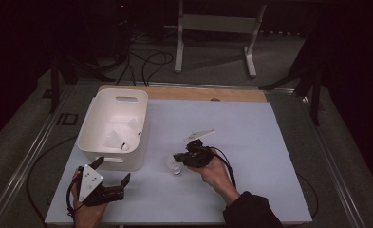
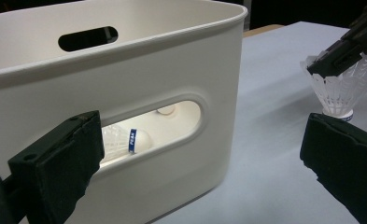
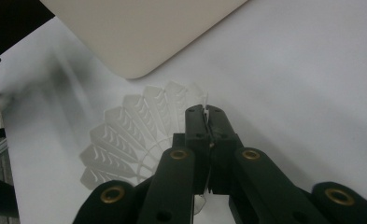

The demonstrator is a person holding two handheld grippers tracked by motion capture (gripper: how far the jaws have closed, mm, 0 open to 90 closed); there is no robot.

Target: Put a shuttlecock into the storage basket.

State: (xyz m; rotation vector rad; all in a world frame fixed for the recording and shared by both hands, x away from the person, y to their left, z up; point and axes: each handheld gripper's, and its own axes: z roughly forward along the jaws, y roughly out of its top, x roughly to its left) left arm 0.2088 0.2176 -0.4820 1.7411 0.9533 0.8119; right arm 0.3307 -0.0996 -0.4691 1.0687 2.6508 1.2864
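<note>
Bare worktop [image 1: 250, 142] spreads toward 3 o'clock of the right tool [image 3: 208, 122], clamped on a shuttlecock's [image 3: 130, 135] skirt near the bin [image 1: 113, 128]; the left tool [image 1: 112, 172] gapes wide, holding nothing.

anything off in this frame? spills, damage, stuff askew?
Nothing stands out. The white bin sits upright on the table with shuttlecocks inside. The right tongs are shut on the skirt rim of one shuttlecock standing cork-down beside the bin. The left tongs are open, at the bin's near wall.
</note>
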